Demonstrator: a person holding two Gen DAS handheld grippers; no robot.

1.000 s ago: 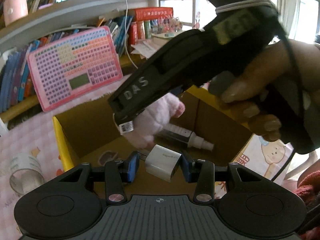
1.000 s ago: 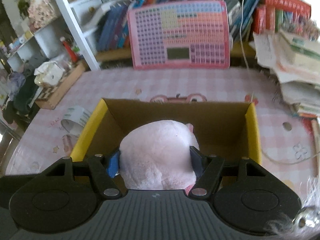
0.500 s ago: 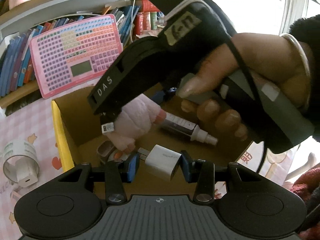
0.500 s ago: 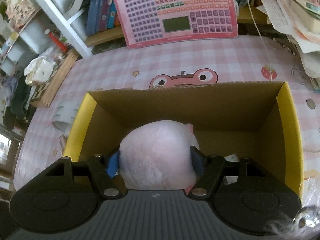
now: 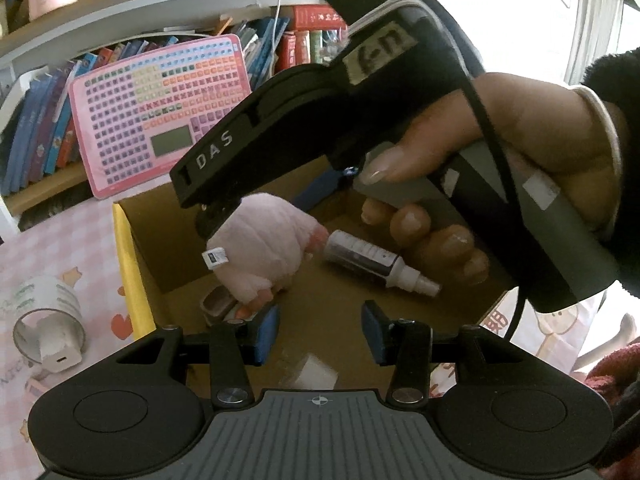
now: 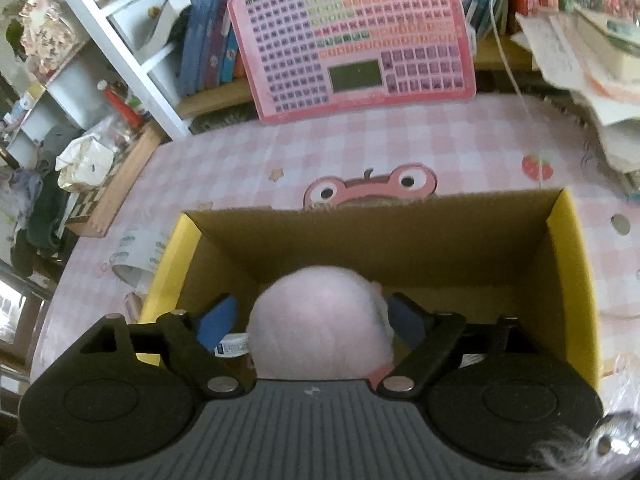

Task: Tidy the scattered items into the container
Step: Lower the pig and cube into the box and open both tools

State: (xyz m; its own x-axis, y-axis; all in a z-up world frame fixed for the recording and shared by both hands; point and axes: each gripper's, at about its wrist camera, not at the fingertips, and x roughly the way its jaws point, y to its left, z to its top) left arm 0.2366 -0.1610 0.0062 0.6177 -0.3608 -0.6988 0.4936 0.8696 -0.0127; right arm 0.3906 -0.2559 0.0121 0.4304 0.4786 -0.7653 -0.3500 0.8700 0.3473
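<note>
The cardboard box with yellow rim (image 5: 124, 264) sits under both grippers. My left gripper (image 5: 320, 336) is over the box with its jaws opening and nothing between them. A white charger block (image 5: 314, 374) shows blurred just below them. My right gripper (image 6: 314, 318) is over the same box (image 6: 572, 280), its jaws opening, and the pink plush toy (image 6: 320, 320) lies between the pads with a gap on the left side. In the left wrist view the plush (image 5: 260, 248) hangs low inside the box beside a spray bottle (image 5: 376, 262) and a small tin (image 5: 218, 304).
A person's hand (image 5: 540, 140) holds the right tool above the box. A tape roll with a white plug in it (image 5: 48, 320) lies left of the box on the pink checked cloth. A pink toy keyboard (image 6: 356, 40) leans on a bookshelf behind. Stacked papers (image 6: 592, 52) are at far right.
The left jaws have parted and the white charger has dropped from between them. The right jaws have spread away from the pink plush, which sits lower in the box.
</note>
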